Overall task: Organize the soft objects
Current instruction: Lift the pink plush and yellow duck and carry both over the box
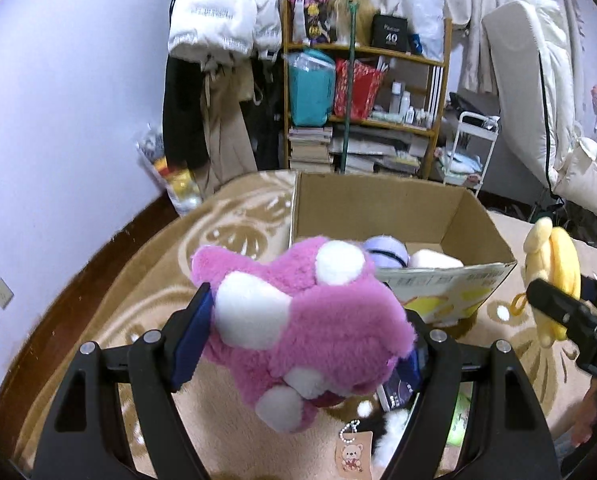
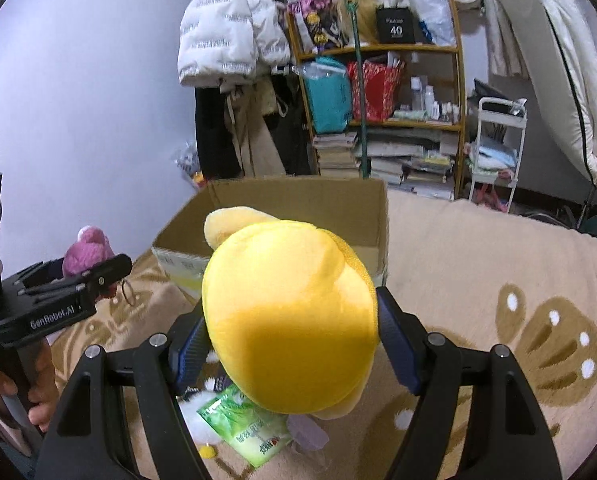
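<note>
The left tongs [image 1: 302, 344] pinch a pink plush toy [image 1: 298, 328] between their blue pads, and the right tongs [image 2: 288, 340] pinch a yellow plush toy [image 2: 290, 312] the same way. Both toys hang clear of the patterned rug [image 2: 498, 280], just short of the open cardboard box [image 1: 378, 208] that stands ahead of both tongs. Inside the box, beyond the pink toy, a lavender soft ball [image 1: 384, 250] and a pale soft thing [image 1: 434, 260] already lie on the bottom, so part of the sorting looks done. Below the right tongs a green packet [image 2: 250, 428] and some white fluff [image 2: 196, 420] lie on the rug. Left to do, as I judge it: carry both toys over the rim, let them go, then gather whatever soft things remain on the rug.
</note>
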{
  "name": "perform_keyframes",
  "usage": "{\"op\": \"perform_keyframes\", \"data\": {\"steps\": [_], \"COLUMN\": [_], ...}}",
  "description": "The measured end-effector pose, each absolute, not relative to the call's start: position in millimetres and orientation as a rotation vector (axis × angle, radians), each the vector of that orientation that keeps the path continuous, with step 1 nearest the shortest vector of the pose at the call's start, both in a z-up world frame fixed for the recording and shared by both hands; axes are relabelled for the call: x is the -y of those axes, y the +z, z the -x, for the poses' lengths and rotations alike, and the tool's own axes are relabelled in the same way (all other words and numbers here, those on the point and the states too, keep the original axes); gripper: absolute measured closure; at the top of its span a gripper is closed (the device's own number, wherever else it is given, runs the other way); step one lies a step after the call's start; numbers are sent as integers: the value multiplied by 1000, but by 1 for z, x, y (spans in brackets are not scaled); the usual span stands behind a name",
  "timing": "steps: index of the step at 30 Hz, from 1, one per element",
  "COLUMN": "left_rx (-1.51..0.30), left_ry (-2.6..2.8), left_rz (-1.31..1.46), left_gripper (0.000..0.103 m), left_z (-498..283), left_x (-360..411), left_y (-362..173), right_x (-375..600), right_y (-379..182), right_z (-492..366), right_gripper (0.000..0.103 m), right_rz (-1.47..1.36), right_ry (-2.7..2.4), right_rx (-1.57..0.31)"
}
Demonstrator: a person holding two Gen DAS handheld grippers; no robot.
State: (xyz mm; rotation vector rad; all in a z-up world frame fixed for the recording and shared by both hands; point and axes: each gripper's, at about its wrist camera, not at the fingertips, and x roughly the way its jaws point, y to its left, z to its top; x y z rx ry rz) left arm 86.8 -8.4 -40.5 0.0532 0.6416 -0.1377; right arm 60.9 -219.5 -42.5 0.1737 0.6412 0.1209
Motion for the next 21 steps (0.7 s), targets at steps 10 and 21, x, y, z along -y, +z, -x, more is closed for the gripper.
{"op": "perform_keyframes", "data": {"steps": [10,21], "left_rx": [-530,-449], "left_ry": [-154,-142], "left_rz": [-77,-98], "left_gripper": [26,26], "left_z": [-81,-91], "left_x": [19,26], "left_y": [-18,-2], "right_x": [234,234], "right_y": [-11,2], "right_z": [-57,-73], "right_gripper": [24,24], "right_rz": [-195,-160], "right_ry": [102,83], "right_rx": [-528,-478]}}
